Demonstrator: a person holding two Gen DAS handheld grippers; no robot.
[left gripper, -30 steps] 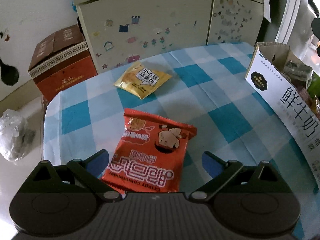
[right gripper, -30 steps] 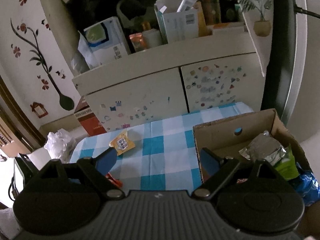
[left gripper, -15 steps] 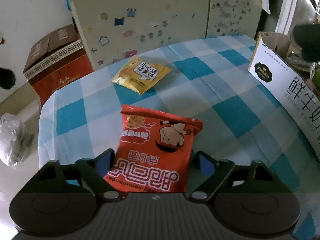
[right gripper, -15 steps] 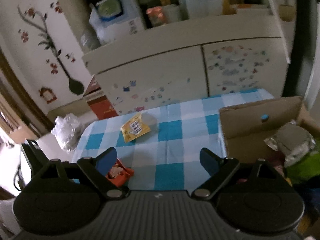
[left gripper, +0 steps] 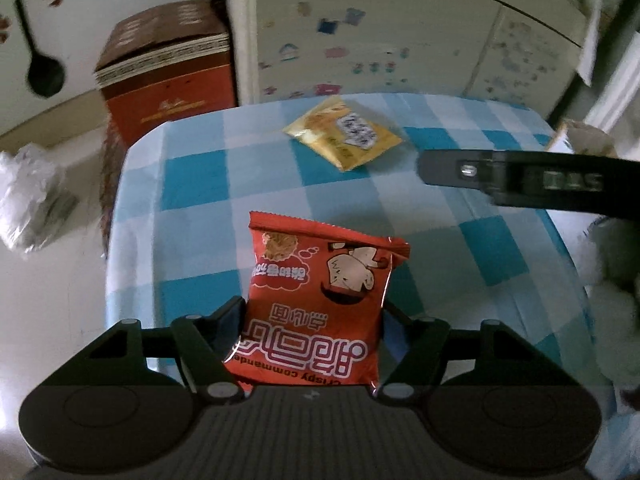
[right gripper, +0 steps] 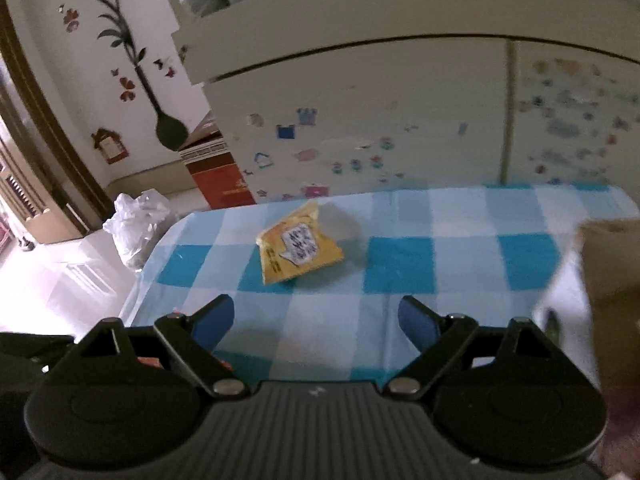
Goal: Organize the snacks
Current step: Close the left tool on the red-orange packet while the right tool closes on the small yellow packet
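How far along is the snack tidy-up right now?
Done: can't tell, since the cardboard box interior isn't visible.
In hand: the left gripper has just been closing on the red snack packet, pads at its sides.
Left: the yellow snack packet lies on the checked tablecloth, ahead of the open, empty right gripper.

Red packet (left gripper: 316, 304) with white lettering between the left claw's (left gripper: 312, 330) blue pads; yellow packet (left gripper: 344, 136) beyond; blue-and-white checked worktop (left gripper: 192, 184).

Bare checked tablecloth (right gripper: 332, 320) lies open before the yellow packet (right gripper: 298, 246).
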